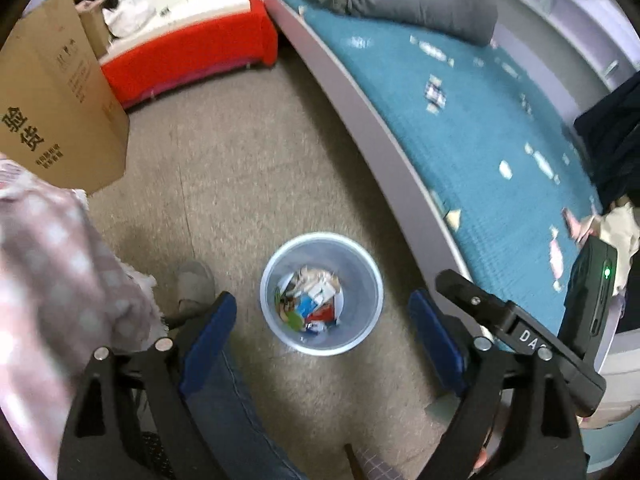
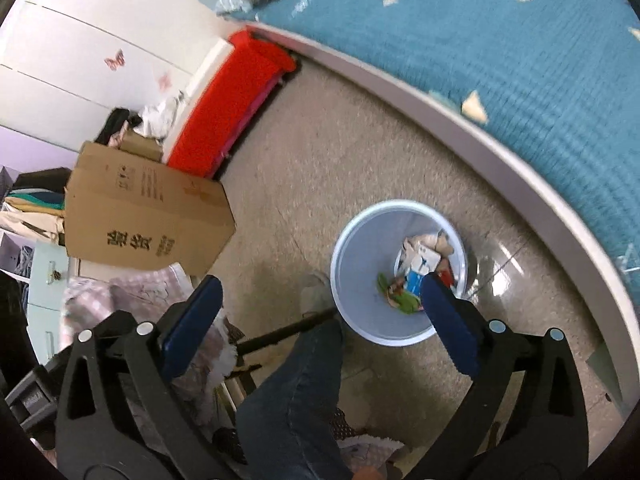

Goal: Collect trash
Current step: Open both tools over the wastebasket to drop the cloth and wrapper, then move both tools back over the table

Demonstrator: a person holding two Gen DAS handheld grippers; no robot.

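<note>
A pale blue waste bin (image 1: 276, 268) stands on the beige carpet beside the bed, with mixed paper and wrapper trash (image 1: 310, 304) at its bottom. It also shows in the right wrist view (image 2: 352, 248) with the same trash (image 2: 420, 268). My left gripper (image 1: 322, 320) is open and empty, held above the bin. My right gripper (image 2: 320, 284) is open and empty, above the carpet just left of the bin. Several small scraps (image 1: 434, 94) lie scattered on the teal bedspread (image 1: 460, 128). One tan scrap (image 2: 474, 106) lies near the bed's edge.
A grey bed frame edge (image 1: 384, 136) curves past the bin. A large cardboard box (image 1: 60, 100) stands at the left, a red bench (image 1: 188, 56) behind it. A person's jeans leg (image 2: 296, 396) and slipper (image 1: 194, 284) are close to the bin. Pink checked cloth (image 1: 52, 264) hangs at the left.
</note>
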